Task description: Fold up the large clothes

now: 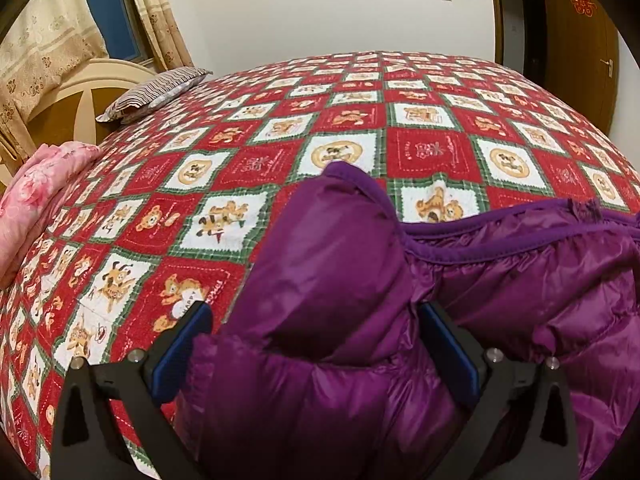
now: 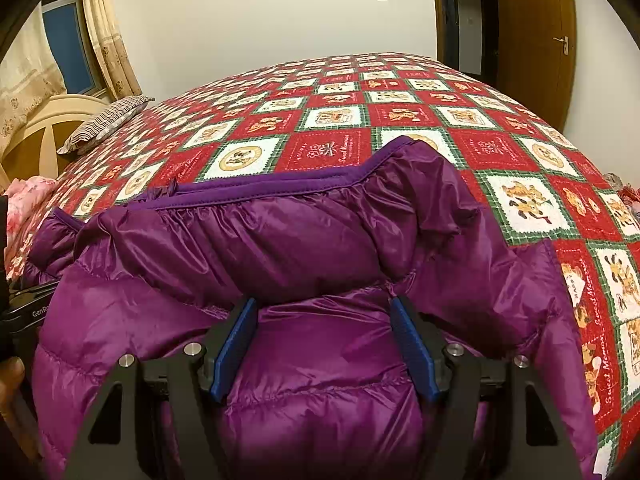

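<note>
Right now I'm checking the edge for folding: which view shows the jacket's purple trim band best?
The right wrist view: the trim band runs across the purple jacket nearly unbroken. The left wrist view shows only part of it, beyond a puffed fold.

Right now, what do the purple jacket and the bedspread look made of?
Purple jacket: looks like thin glossy nylon or polyester shell, quilted and puffy, so probably down or fibre filled; matte knit trim on the edge. Bedspread: matte, looks like woven cotton with a printed bear patchwork pattern.
</note>
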`<state>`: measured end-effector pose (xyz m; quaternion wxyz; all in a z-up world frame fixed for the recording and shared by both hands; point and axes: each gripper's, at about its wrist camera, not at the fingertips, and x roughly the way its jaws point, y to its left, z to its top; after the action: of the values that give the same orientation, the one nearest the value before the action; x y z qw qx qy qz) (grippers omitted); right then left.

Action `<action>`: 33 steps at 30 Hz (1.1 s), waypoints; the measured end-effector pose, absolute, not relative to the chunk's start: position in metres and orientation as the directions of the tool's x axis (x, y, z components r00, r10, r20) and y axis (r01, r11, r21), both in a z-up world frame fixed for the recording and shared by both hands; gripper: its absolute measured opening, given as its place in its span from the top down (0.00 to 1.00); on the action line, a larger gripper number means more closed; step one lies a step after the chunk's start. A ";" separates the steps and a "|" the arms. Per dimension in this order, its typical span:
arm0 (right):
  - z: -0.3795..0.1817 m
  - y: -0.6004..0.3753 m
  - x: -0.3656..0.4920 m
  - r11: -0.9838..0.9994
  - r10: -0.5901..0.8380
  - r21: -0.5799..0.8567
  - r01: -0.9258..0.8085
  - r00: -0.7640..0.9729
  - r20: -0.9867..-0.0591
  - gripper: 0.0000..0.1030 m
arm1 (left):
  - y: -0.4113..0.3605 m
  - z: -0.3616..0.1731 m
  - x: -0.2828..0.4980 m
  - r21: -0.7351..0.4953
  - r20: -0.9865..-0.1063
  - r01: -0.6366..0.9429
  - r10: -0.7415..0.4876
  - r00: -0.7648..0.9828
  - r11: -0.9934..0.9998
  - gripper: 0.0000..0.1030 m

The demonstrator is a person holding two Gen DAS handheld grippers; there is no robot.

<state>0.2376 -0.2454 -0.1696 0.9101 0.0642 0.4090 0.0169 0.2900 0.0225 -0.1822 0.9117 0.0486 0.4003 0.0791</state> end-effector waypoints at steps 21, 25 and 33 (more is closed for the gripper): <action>-0.124 -0.330 0.153 0.959 0.076 0.245 0.140 0.710 -0.700 0.32 | -0.010 -0.132 0.190 0.105 -0.664 0.025 0.052 0.746 0.994 0.00; -0.145 -0.346 0.141 0.944 0.092 0.279 0.178 0.669 -0.737 0.32 | -0.034 -0.163 0.199 0.214 -0.659 0.008 0.139 0.739 0.977 0.00; -0.170 -0.357 0.135 0.917 0.164 0.360 0.174 0.658 -0.735 0.32 | -0.042 -0.171 0.202 0.252 -0.652 0.018 0.156 0.742 0.968 0.00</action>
<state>0.1349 -0.3567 -0.1697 0.8872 0.2041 0.4137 -0.0027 0.2021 -0.0423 -0.1706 0.9254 0.1218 0.3570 0.0371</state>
